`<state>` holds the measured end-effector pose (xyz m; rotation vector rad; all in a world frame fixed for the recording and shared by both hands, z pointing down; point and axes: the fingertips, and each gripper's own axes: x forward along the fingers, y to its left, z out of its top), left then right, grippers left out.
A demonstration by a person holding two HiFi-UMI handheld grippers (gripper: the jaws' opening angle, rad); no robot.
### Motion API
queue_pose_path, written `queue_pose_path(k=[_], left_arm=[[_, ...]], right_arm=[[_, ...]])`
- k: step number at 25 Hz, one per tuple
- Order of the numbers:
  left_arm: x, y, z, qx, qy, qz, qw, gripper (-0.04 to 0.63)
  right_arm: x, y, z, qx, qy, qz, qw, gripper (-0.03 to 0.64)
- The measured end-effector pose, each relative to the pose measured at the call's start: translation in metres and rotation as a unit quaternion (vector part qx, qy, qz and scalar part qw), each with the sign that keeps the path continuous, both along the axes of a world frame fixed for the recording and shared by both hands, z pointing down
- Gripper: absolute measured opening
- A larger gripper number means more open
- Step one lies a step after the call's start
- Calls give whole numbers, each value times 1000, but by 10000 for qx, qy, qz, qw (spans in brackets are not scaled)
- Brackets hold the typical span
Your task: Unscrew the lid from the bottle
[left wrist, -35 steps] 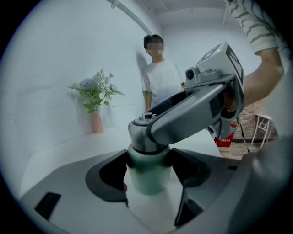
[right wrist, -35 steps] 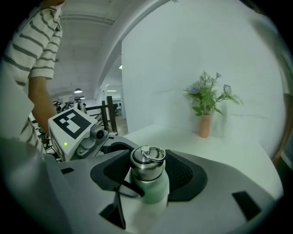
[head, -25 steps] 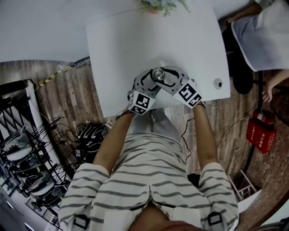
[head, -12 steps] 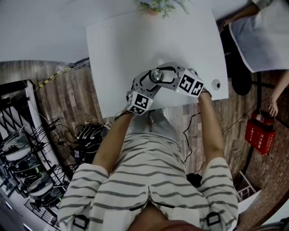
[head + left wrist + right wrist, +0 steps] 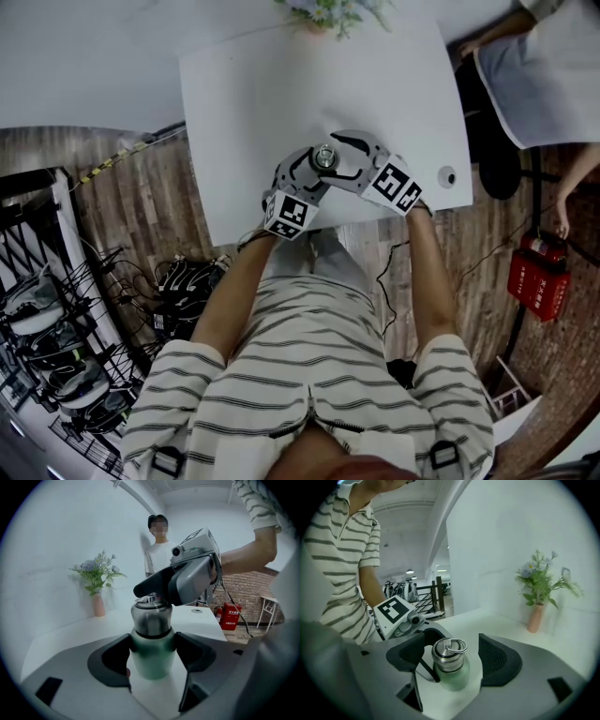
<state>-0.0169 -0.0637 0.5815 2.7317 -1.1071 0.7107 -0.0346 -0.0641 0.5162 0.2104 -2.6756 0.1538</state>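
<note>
A green bottle (image 5: 151, 663) with a steel lid (image 5: 151, 616) stands near the front edge of the white table (image 5: 281, 84). My left gripper (image 5: 152, 652) is shut on the bottle's green body, a pad pressing on each side. My right gripper (image 5: 454, 657) reaches in from the right at lid height. Its jaws have just been opening and now stand open. The ring-topped lid (image 5: 449, 653) sits between them with a gap on each side. From the head view the bottle (image 5: 325, 157) shows between both grippers.
A pink vase with flowers (image 5: 328, 11) stands at the table's far edge. A round grommet (image 5: 448, 175) sits at the table's right edge. A person (image 5: 159, 550) stands beyond the table. A red extinguisher box (image 5: 536, 277) is on the floor right, a rack (image 5: 56, 309) left.
The right gripper's jaws have spread away from the lid, and that hand has shifted a little. The left gripper and the bottle have stayed put.
</note>
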Motion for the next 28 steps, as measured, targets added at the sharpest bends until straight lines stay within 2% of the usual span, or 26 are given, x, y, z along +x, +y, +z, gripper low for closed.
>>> queue_pose_path(k=[3, 7, 14, 19, 28], left_arm=[[0, -1, 0, 0, 4, -21, 10000, 307], [1, -2, 1, 10, 16, -13, 10000, 307], [0, 0, -1, 32, 19, -25, 10000, 307], [-1, -1, -2, 29, 8, -39, 10000, 307], [-1, -2, 1, -38, -12, -17, 10000, 307]], right_arm=[[3, -4, -1, 161, -96, 772, 9968, 354], [9, -5, -2, 78, -365, 1902, 9810, 344], [10, 3, 0, 151, -386, 2952, 9545, 319], [6, -2, 1, 141, -439, 3283, 9435, 283], [-1, -7, 17, 132, -168, 3410, 9398, 240]])
